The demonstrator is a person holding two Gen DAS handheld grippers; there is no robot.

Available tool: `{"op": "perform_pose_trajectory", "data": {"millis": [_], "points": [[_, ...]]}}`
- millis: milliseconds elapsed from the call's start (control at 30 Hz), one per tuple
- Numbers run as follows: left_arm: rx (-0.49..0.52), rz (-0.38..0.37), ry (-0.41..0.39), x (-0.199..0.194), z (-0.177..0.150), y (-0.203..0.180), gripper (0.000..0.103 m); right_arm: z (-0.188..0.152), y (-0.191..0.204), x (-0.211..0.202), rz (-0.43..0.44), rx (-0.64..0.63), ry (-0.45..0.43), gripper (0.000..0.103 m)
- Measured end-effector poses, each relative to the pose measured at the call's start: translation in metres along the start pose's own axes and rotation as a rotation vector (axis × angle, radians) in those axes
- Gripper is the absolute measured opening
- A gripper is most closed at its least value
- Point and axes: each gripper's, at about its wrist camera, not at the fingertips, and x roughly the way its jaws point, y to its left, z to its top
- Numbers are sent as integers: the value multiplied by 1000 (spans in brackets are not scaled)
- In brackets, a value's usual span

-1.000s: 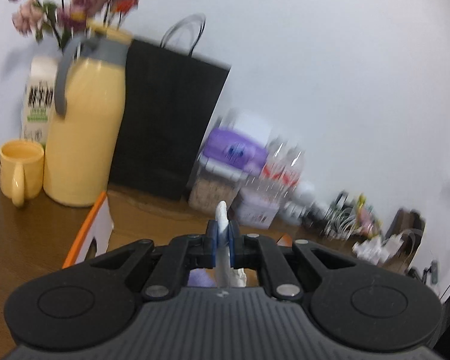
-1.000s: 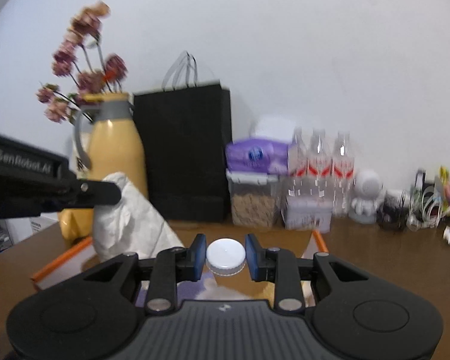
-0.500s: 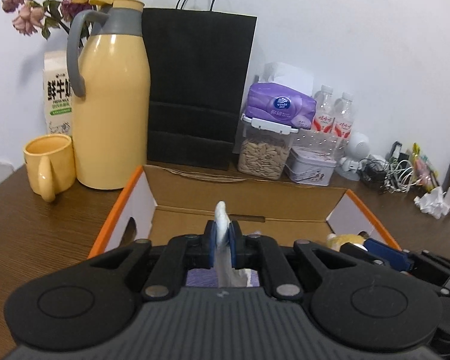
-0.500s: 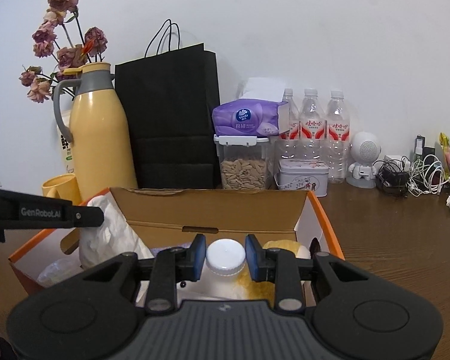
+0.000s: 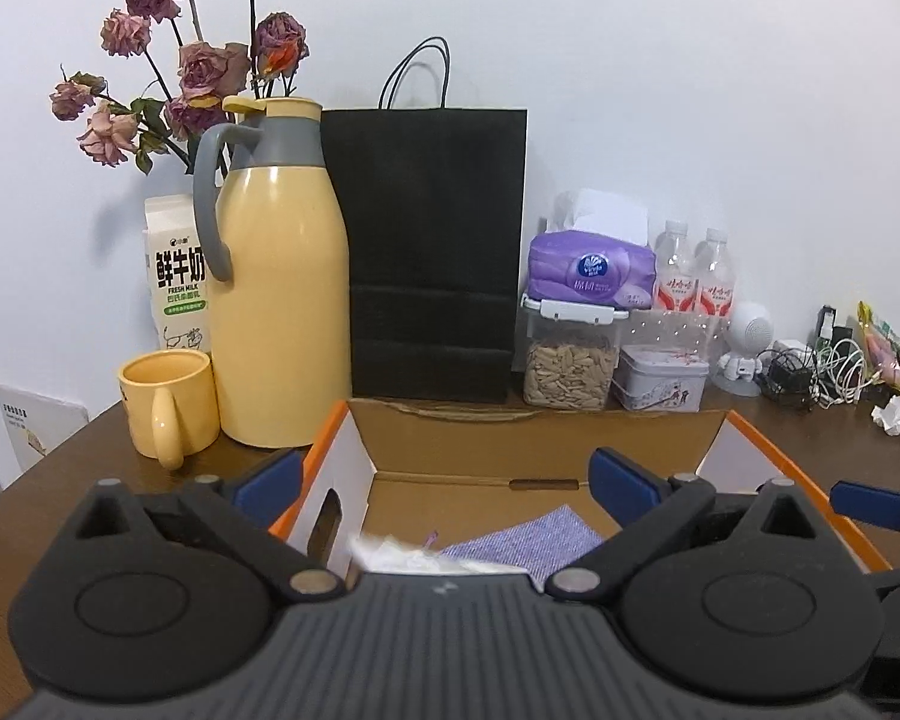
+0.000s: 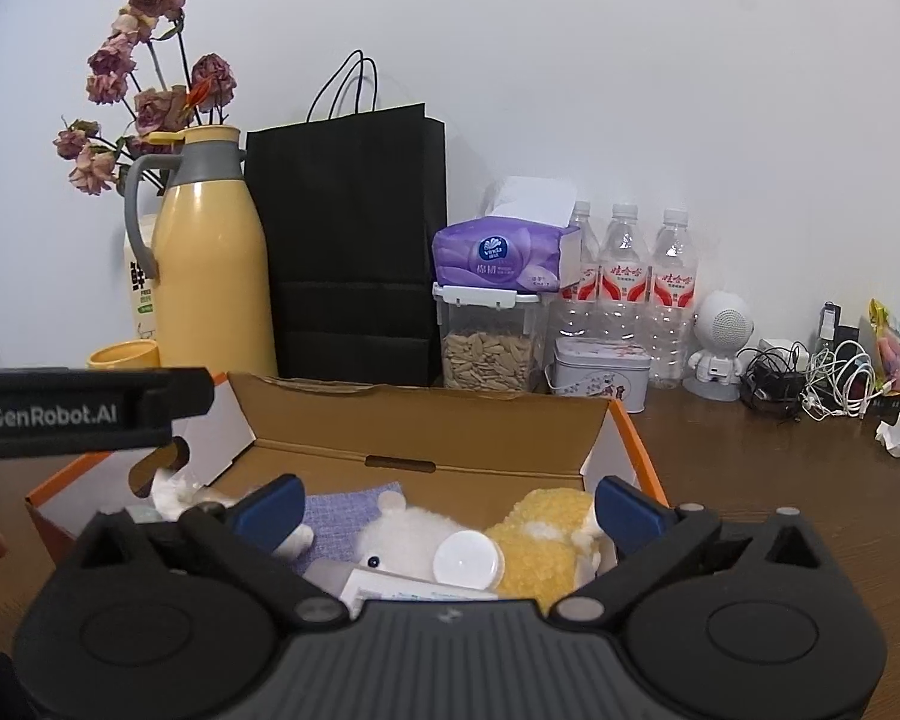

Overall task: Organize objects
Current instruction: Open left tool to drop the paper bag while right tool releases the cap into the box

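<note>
Left wrist view: the left gripper (image 5: 444,483) hung over the near-left part of the open cardboard box (image 5: 534,438), its jaws opening and standing wide apart with nothing pressed between the blue pads. The crumpled white bag (image 5: 414,555) lay below the gap on the box floor, just above the gripper body, touching neither pad. It lay flat and rumpled, and its long axis could not be told. Beside it to the right lay a purple cloth (image 5: 534,540), its long side slanting up toward the right of the view.

In the right wrist view the right gripper (image 6: 447,501) was over the same box, jaws likewise opening and far apart. The white-capped bottle (image 6: 468,561) lay low between the pads but clear of both, resting among a white plush toy (image 6: 408,534) and a yellow plush toy (image 6: 546,540). Its round cap faced up toward the camera, so its long axis ran down and away under the gripper body. The body of the left gripper crossed the left edge of that view.

Behind the box on the wooden table (image 6: 750,468) stood a yellow thermos (image 5: 276,300) and a black paper bag (image 5: 432,252).
</note>
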Motion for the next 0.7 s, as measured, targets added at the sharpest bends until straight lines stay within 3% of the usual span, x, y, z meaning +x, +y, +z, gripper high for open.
{"op": "perform_pose_trajectory", "data": {"millis": [700], "points": [[-3,-51,-28,-25,-9,8,103,-2,-2,-19,-18,2,-7,103]]}}
